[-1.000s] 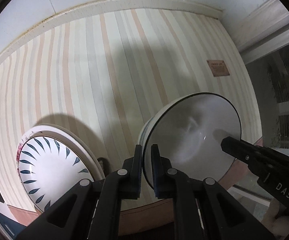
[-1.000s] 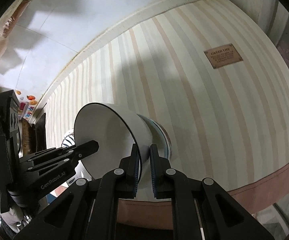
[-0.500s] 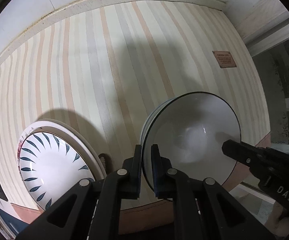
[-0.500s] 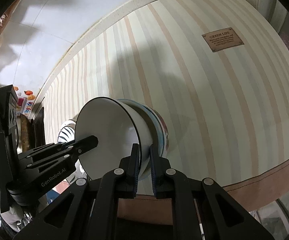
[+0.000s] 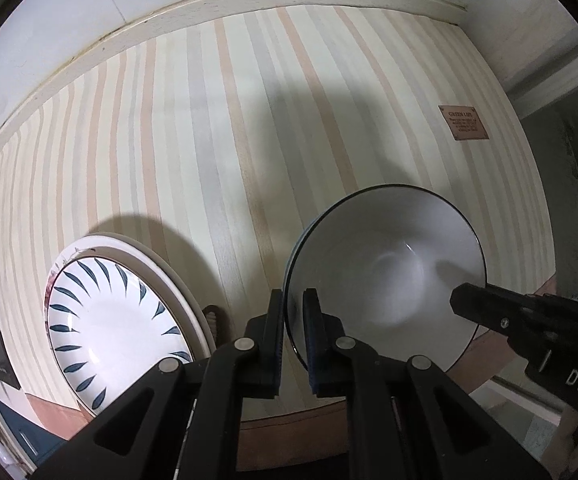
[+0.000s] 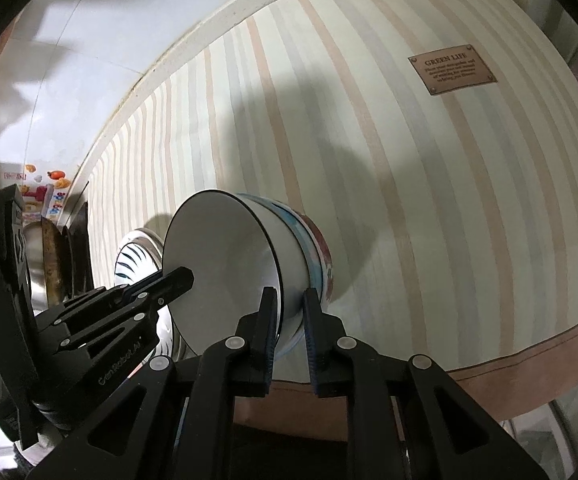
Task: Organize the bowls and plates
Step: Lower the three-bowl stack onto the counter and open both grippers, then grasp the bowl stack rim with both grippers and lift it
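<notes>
Bowl [image 6: 225, 268], white with a dark rim, sat nested in a patterned bowl [image 6: 321, 264] on the striped cloth [image 6: 409, 184], both grippers pinching its rim: left gripper [image 5: 292, 344], right gripper [image 6: 291, 338]. Releasing both evenly would likely seat it squarely.

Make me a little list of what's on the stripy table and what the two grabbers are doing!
top bowl: white bowl with a dark rim, nested in patterned bowls
left gripper: jaws on either side of the white bowl's rim
right gripper: jaws on either side of the rim on the opposite side
plates: leaf-pattern plate on a bigger plate, beside the bowls
surface: striped tablecloth
tag: brown label reading GREEN LIFE
</notes>
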